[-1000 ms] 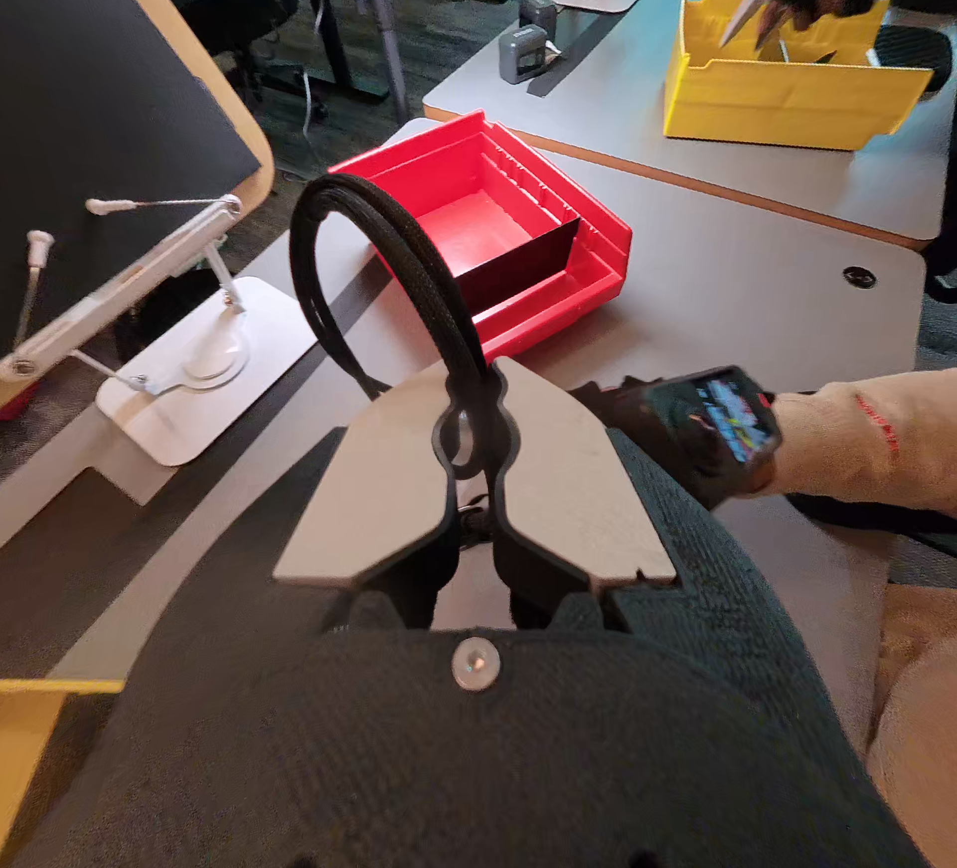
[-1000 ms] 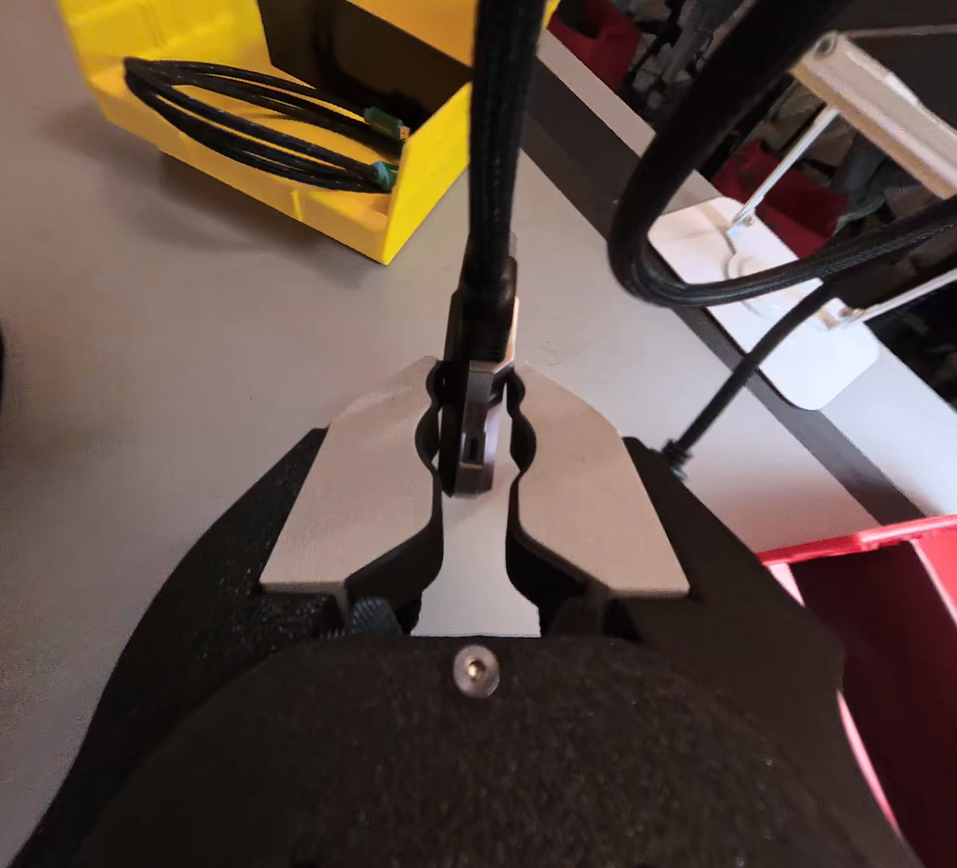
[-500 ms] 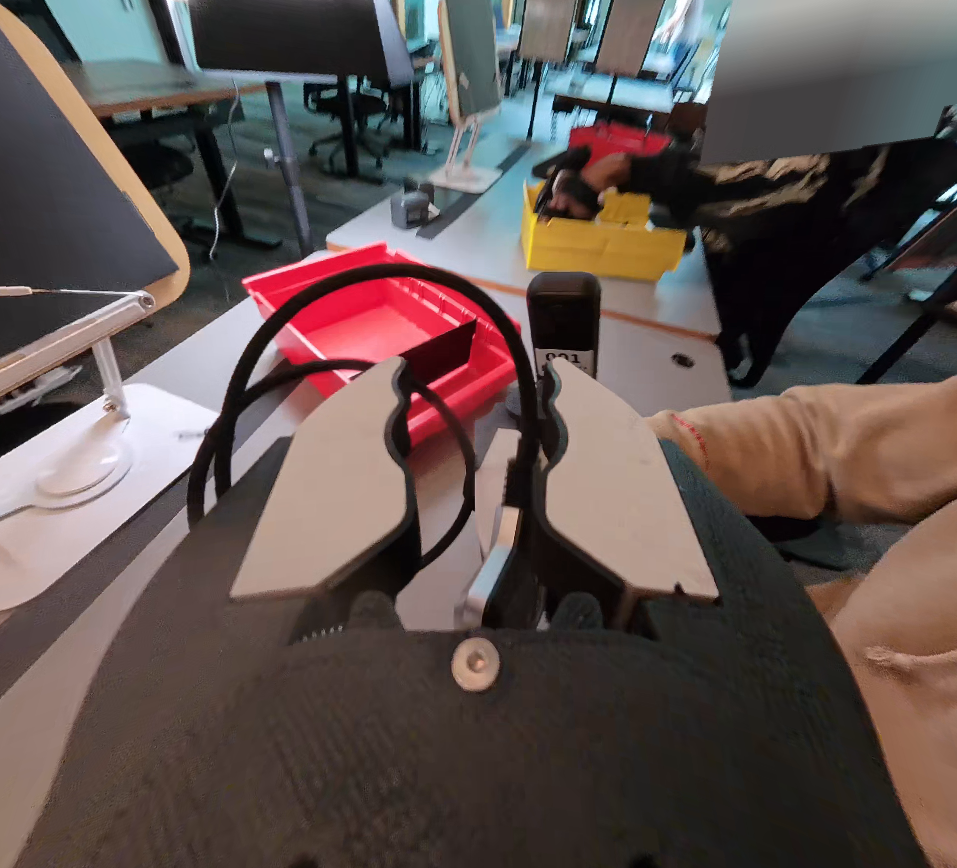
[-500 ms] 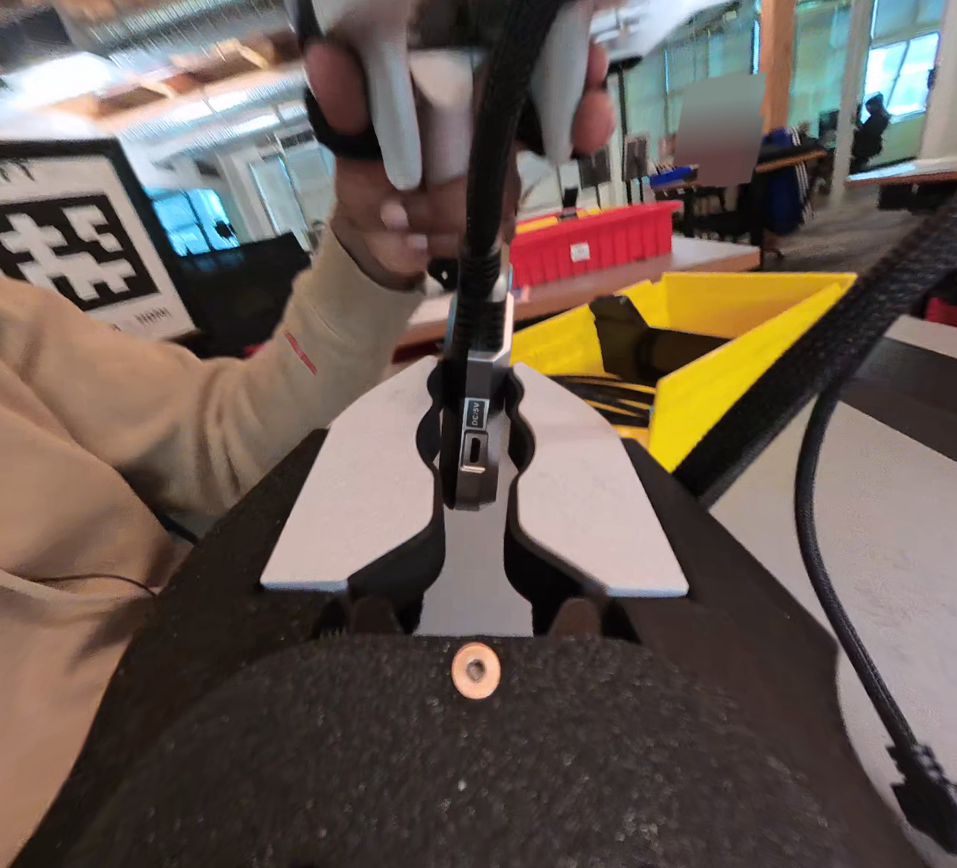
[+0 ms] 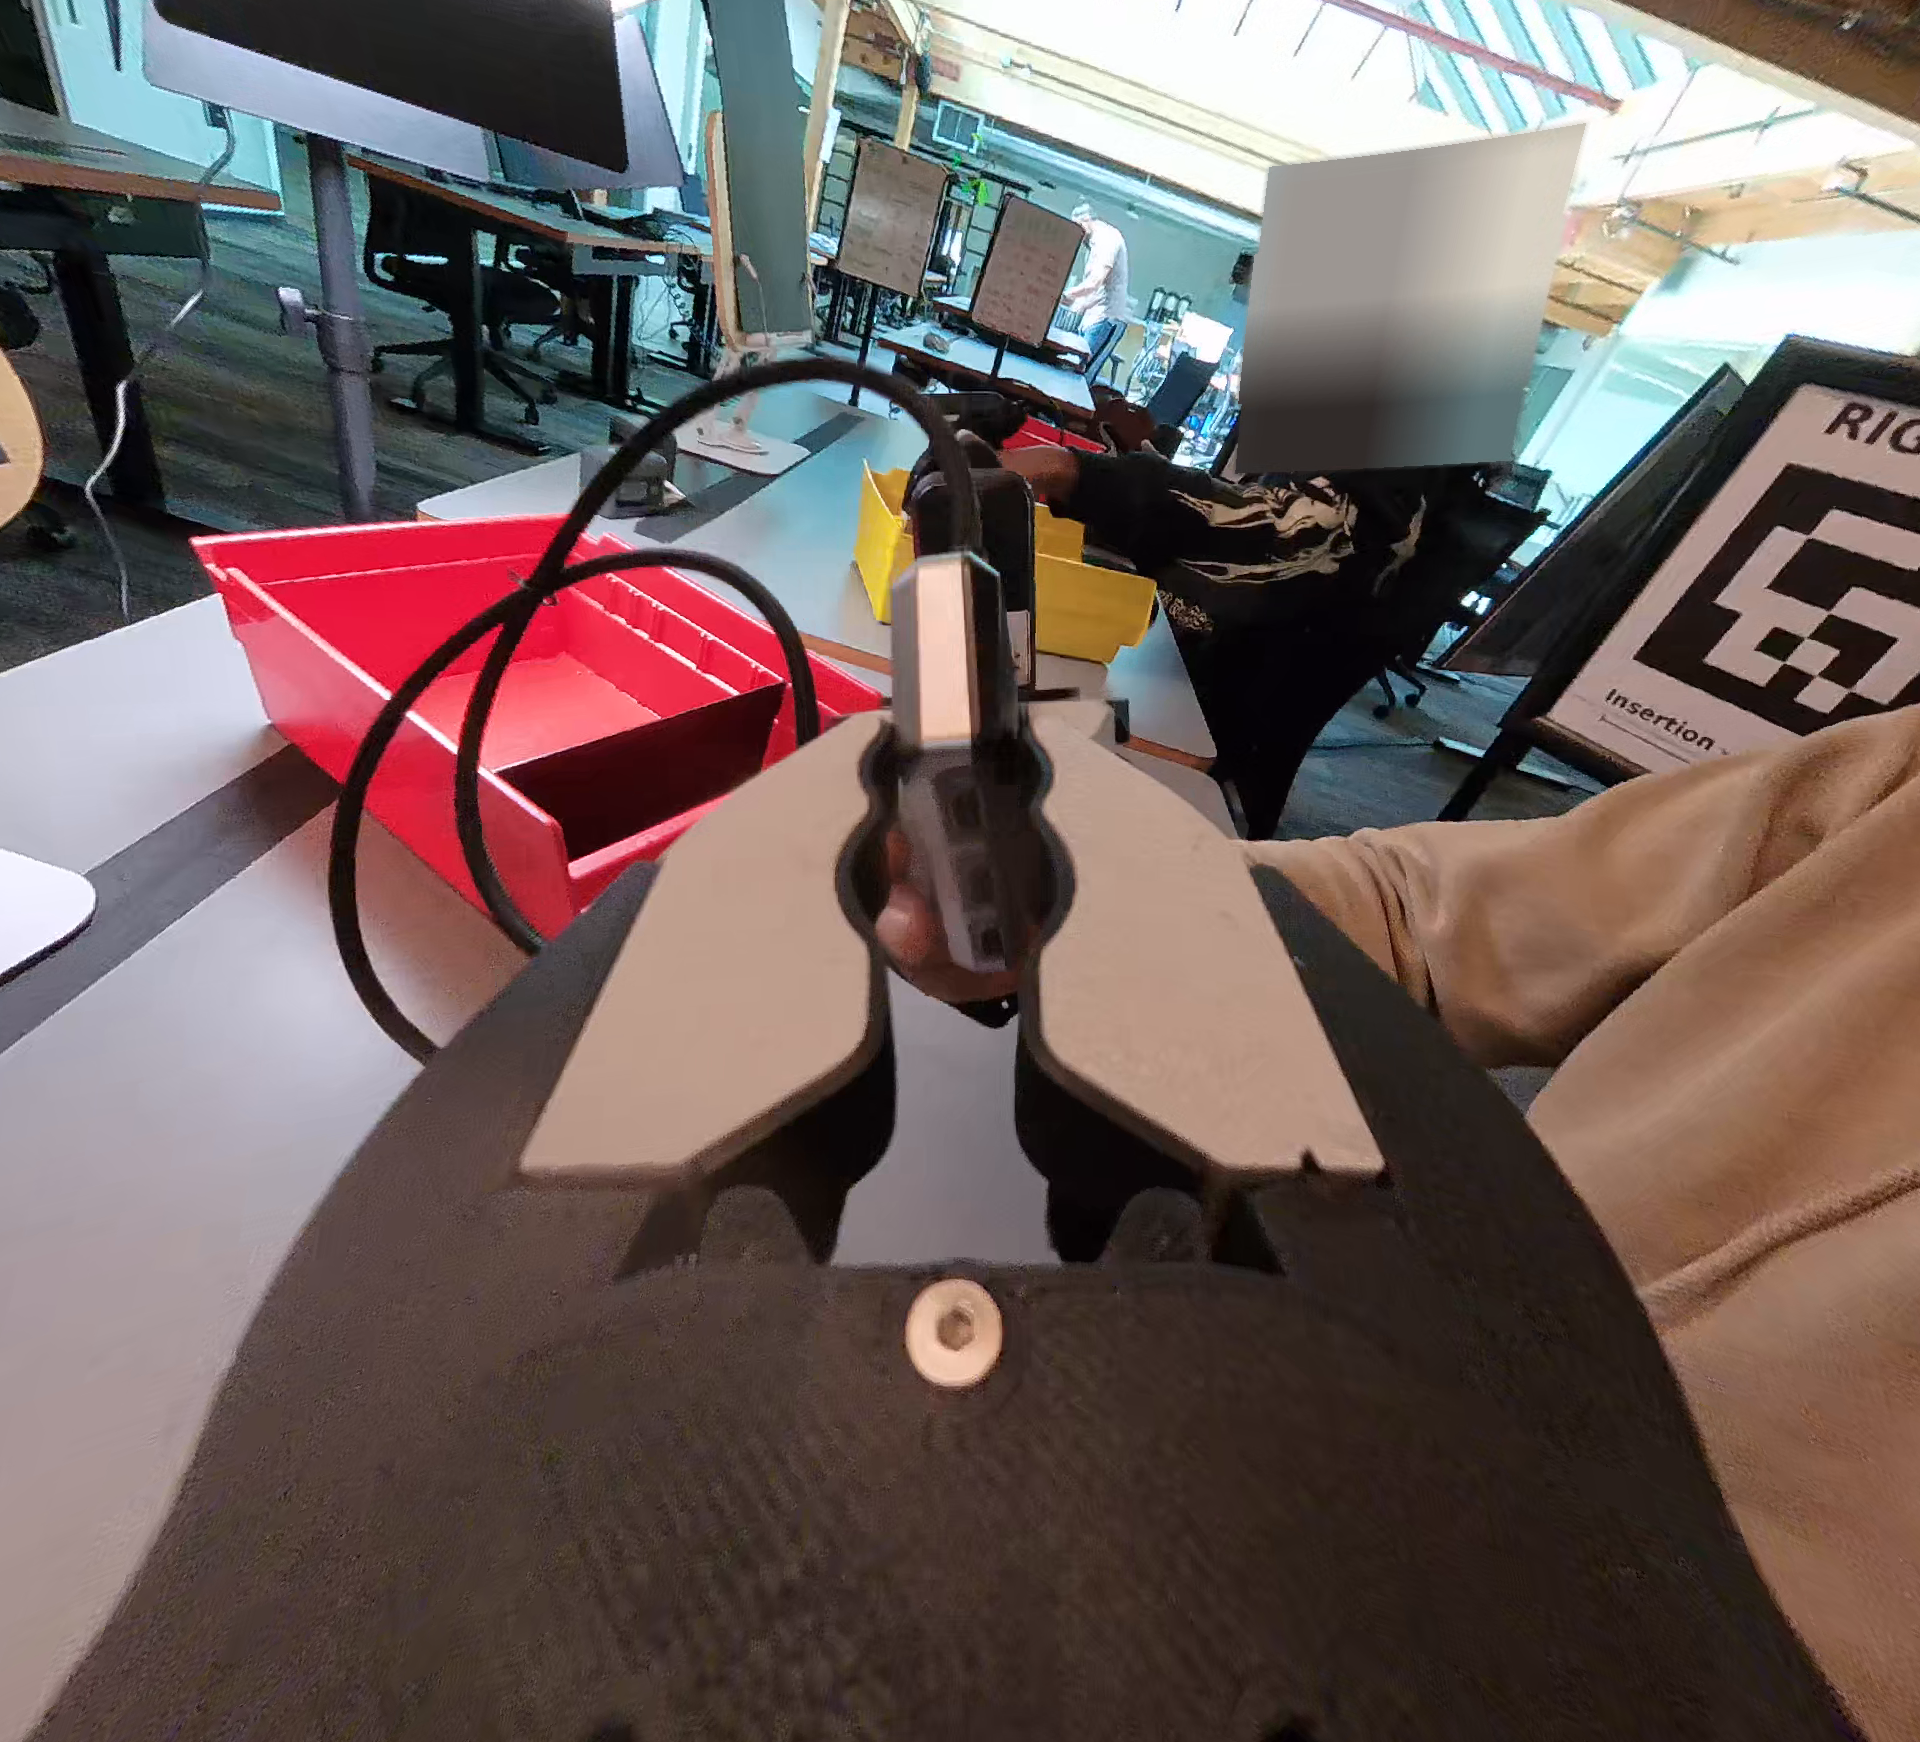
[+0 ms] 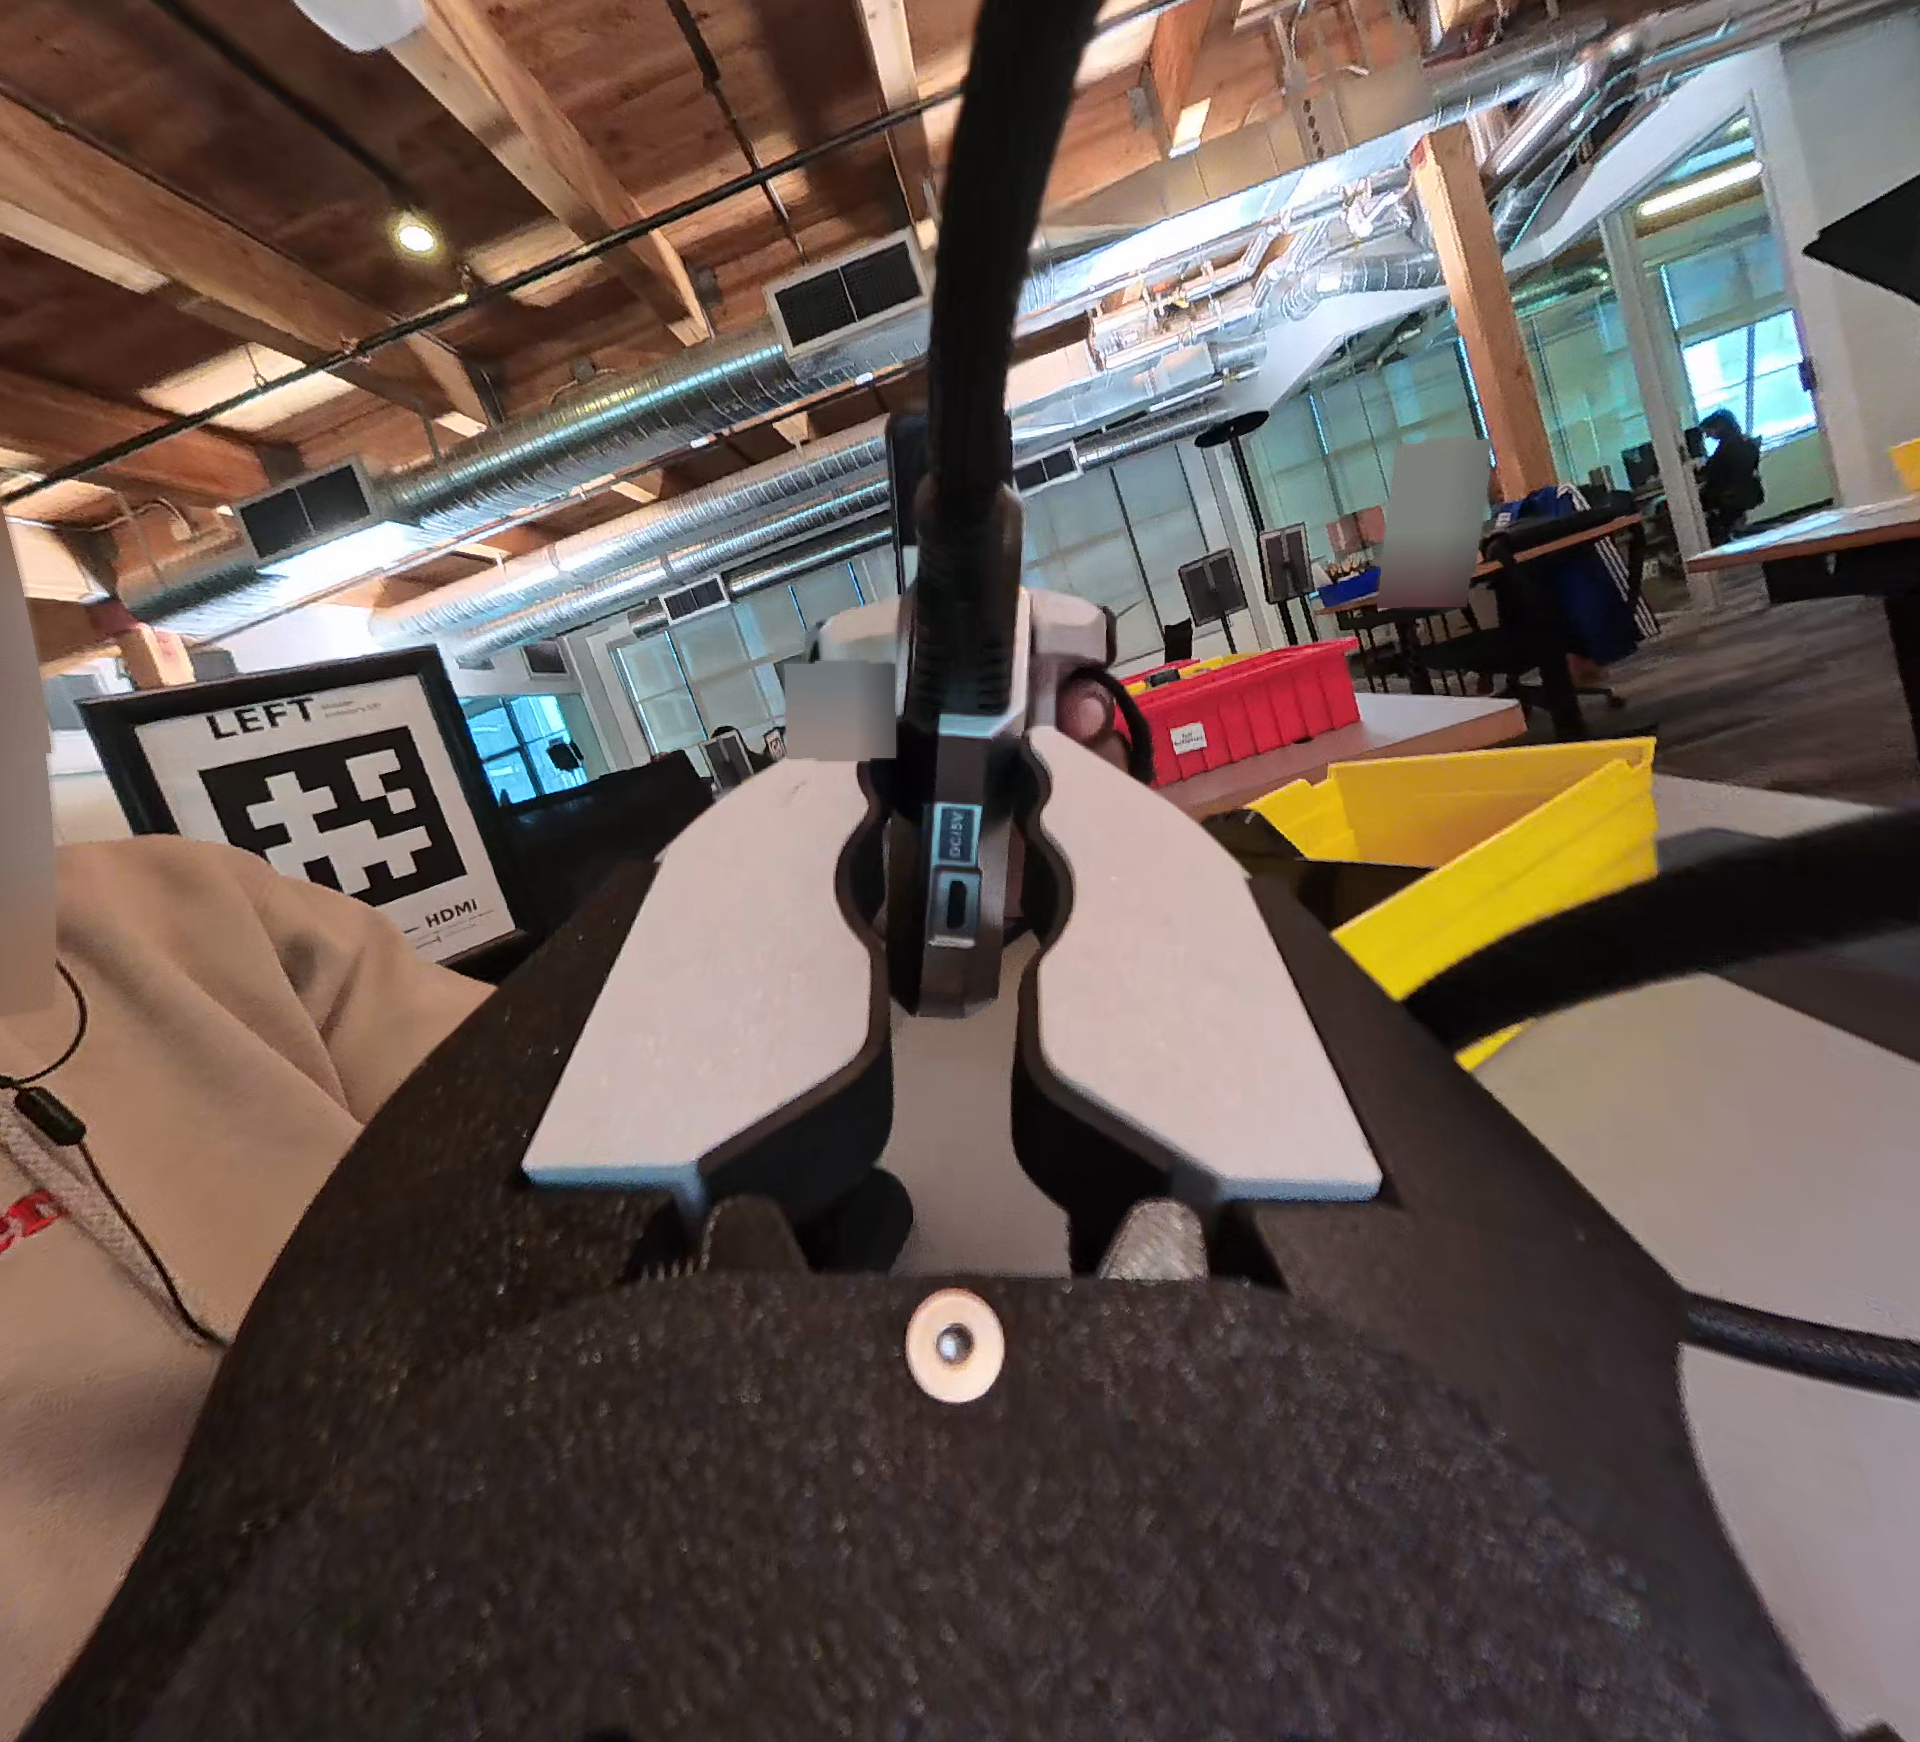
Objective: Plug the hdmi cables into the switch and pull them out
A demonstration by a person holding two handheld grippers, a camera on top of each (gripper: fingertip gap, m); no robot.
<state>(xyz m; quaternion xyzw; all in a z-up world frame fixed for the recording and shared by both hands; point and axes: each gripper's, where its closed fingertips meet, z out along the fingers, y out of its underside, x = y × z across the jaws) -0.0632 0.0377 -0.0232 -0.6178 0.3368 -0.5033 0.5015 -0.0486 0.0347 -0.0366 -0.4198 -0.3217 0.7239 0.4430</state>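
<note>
The grey HDMI switch [image 5: 935, 653] is held up in the air, well above the grey table [image 5: 156, 1121]. My left gripper [image 5: 956, 747] is shut on one end of it, with small ports facing the camera. My right gripper [image 6: 951, 762] is shut on the other end of the switch [image 6: 956, 871], and the left gripper's fingertips [image 6: 1065, 627] show just behind it. A black braided HDMI cable [image 6: 966, 238] is plugged into the switch. In the left wrist view the cable [image 5: 416, 757] loops out to the left and back down.
An empty red bin [image 5: 499, 684] stands on the table to the left. A yellow bin [image 6: 1496, 819] sits to the right. Another yellow bin [image 5: 1091, 591] is on the far table, where a person in black [image 5: 1278, 549] works. Framed marker signs [image 5: 1766, 591] [image 6: 312, 809] stand nearby. My two grippers' fingertips are within a few centimetres of each other.
My left gripper let go of the cable, opened, and has now shut on the switch. Both grippers tilted upward and lifted the switch from the table.
</note>
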